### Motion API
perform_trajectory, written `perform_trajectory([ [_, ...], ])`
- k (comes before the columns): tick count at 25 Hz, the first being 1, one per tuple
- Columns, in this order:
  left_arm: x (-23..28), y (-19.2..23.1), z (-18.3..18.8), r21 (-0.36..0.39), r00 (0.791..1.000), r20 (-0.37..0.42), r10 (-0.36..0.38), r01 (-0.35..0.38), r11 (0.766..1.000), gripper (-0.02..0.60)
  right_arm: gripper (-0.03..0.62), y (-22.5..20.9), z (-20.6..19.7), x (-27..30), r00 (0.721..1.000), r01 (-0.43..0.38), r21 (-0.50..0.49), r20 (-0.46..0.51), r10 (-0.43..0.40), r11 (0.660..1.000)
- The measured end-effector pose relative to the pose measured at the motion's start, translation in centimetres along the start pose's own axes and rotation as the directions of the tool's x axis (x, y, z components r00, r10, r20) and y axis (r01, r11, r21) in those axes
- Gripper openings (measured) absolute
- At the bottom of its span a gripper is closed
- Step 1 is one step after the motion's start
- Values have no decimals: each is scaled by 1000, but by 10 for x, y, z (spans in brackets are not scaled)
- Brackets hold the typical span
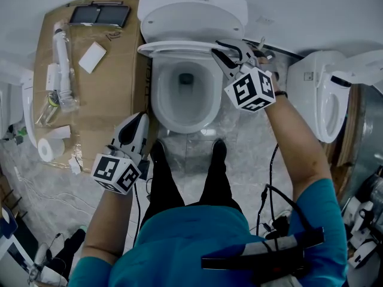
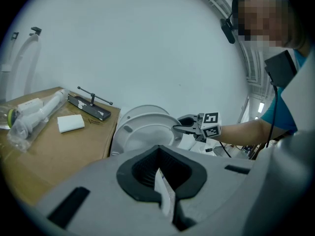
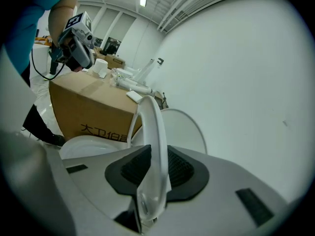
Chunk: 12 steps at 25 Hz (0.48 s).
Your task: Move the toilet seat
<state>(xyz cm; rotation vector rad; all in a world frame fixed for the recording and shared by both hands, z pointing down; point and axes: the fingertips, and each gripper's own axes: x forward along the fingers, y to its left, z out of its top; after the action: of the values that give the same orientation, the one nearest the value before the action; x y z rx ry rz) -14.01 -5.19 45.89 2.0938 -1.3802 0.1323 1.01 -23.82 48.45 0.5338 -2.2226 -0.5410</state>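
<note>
A: Item nearest lens: right gripper (image 3: 156,167), jaws narrowly parted, pads clamped on the rim of the toilet seat (image 3: 150,117). Seat stood raised, near upright, before the lid (image 1: 191,14). Handling?

B: Judged best to follow the hinge arc slowly and not let it drop. Head view alone placed the left gripper (image 1: 135,124): shut, empty, low beside the bowl (image 1: 157,94). Only the right gripper view showed pad contact

Lifted on edge: a glossy white plastic toilet seat ring (image 3: 156,132) stands close to upright over the back of the white ceramic bowl (image 1: 163,109). It is just in front of the raised white lid (image 1: 191,14), with its right-hand rim clamped between the jaws of the right gripper (image 1: 216,46).
</note>
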Motion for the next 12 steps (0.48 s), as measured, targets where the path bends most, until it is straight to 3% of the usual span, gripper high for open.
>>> perform_trajectory([
  [12, -3, 5, 1, -6, 1000, 6, 12, -12, 1000, -14, 103, -21, -2, 10, 999, 28, 21, -17, -28, 999],
])
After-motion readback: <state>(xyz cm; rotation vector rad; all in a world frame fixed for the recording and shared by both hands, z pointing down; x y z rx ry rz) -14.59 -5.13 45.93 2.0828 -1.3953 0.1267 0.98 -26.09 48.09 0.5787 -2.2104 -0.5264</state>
